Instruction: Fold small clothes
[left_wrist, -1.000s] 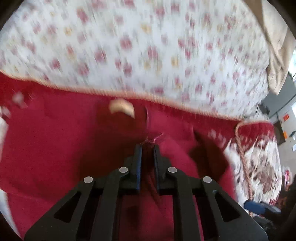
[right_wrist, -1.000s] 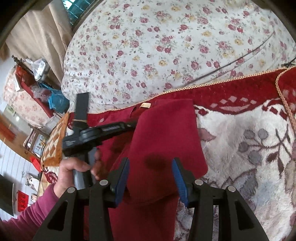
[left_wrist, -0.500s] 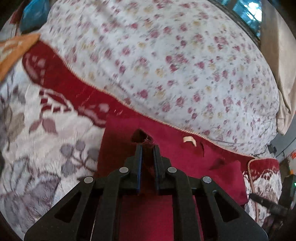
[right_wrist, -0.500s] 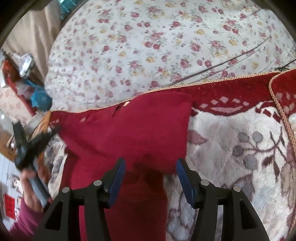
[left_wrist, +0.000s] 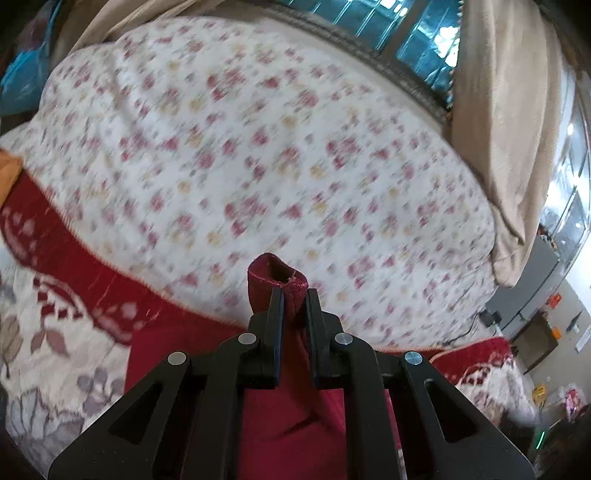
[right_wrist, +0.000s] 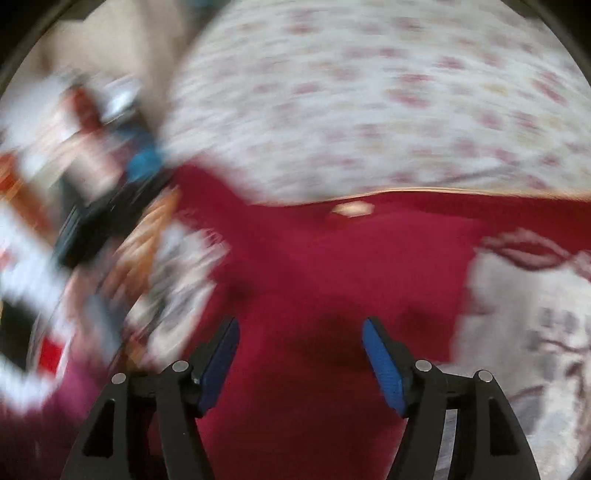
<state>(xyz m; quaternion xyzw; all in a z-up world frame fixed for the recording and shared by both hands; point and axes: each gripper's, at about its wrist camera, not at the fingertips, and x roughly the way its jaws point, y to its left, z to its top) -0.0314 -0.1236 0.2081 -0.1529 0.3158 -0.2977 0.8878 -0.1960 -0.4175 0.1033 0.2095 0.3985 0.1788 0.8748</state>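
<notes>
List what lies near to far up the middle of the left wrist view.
Left gripper, shut on the red garment → the garment's cuff poking up past the jaws → floral quilt → window.

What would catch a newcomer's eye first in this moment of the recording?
The dark red knitted garment fills the lower middle of both views, a cuff-like end pinched in the left gripper. The right gripper hangs open above it. Behind lies a white quilt with small red flowers.
</notes>
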